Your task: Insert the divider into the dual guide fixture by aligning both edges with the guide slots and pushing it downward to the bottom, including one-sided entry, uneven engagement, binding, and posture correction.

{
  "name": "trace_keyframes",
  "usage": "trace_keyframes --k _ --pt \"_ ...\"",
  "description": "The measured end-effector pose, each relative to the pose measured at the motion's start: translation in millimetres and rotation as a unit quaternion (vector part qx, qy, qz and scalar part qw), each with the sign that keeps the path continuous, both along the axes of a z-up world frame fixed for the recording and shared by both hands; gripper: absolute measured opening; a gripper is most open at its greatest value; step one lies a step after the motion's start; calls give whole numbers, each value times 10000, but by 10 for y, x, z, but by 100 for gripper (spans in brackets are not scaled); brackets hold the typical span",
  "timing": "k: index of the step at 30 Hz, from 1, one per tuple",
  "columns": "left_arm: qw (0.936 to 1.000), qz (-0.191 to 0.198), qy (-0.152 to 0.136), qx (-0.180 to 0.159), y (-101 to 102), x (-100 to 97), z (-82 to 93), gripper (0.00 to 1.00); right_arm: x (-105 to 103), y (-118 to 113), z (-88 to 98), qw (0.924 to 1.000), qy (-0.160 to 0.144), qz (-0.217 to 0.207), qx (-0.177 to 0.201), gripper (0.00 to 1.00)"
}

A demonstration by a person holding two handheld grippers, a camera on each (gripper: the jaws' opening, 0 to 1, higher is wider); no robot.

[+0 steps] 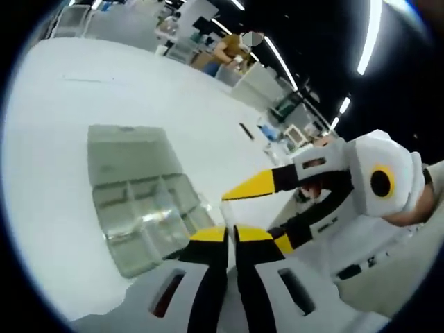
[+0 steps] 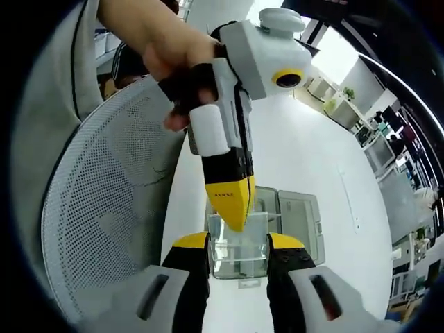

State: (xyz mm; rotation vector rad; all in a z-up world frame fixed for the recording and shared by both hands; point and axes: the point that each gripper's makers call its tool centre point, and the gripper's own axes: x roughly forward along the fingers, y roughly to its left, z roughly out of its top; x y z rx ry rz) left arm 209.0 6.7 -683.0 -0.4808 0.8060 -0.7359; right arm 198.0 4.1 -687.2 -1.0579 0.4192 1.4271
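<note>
Left gripper view: left hand-held gripper [image 1: 230, 234] jaws together, empty, beside clear box [image 1: 142, 198] on surface [image 1: 55, 139]. Right hand-held gripper [image 2: 238, 243] jaws apart over box. Divider not identifiable. Risk: tilted, one-sided entry would bind.

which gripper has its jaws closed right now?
The left gripper: its yellow tips nearly meet. The right gripper stands open, tips wide apart over the clear box.

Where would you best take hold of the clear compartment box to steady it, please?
Probably an outer side wall of the clear compartment box, coming down from above with the open right tool. The box lies flat on the table, open upward, its lid folded flat beside it, so a thin upright wall away from the lid suits the jaws.
</note>
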Motion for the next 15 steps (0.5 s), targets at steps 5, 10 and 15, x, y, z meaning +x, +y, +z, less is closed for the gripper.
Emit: trace_keyframes --k 5,10,15 --pt "10000 31 27 -35 -7 4 7 1 11 -3 6 10000 -33 -13 -3 27" --pt "9999 61 45 -88 -11 18 18 1 35 -5 27 10000 -71 -33 21 27" --pt "9999 71 80 -120 -21 9 18 1 37 -8 34 10000 -89 -25 18 27"
